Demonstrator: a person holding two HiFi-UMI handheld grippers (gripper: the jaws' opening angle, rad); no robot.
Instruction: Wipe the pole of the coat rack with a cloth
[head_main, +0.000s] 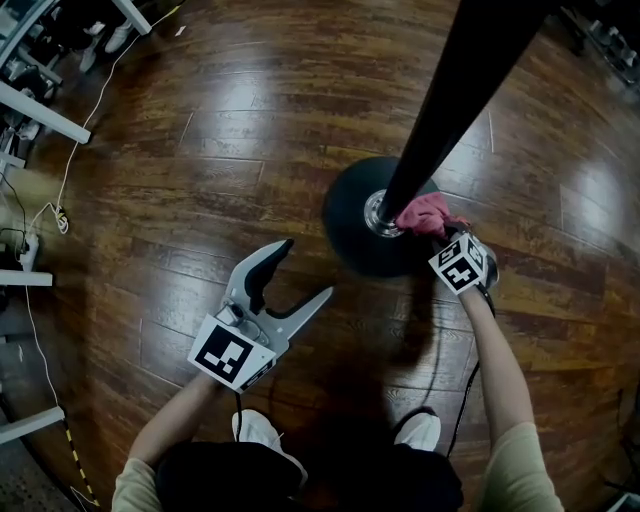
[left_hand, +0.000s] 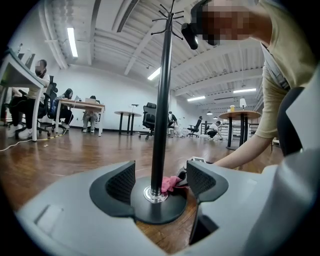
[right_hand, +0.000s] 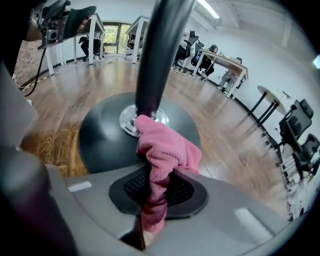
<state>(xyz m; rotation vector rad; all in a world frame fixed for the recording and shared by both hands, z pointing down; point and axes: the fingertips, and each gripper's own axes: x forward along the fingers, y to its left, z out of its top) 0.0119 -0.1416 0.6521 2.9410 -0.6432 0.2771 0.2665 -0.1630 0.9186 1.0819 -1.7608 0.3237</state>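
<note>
The coat rack's black pole (head_main: 450, 95) rises from a chrome collar on a round black base (head_main: 350, 235). A pink cloth (head_main: 424, 212) is pressed against the foot of the pole, and my right gripper (head_main: 441, 236) is shut on it. In the right gripper view the cloth (right_hand: 166, 149) bunches out of the closed jaws and touches the pole (right_hand: 157, 55) just above the base (right_hand: 97, 137). My left gripper (head_main: 303, 268) stands open and empty above the floor, left of the base. In its own view the left gripper (left_hand: 161, 181) frames the pole (left_hand: 163, 100) and the cloth (left_hand: 170, 183).
The floor is dark wood. White desk legs (head_main: 45, 115) and a trailing cable (head_main: 70, 165) lie at the far left. The person's white shoes (head_main: 262, 432) are just behind the grippers. Desks (left_hand: 80, 106), office chairs (left_hand: 149, 117) and seated people fill the room's background.
</note>
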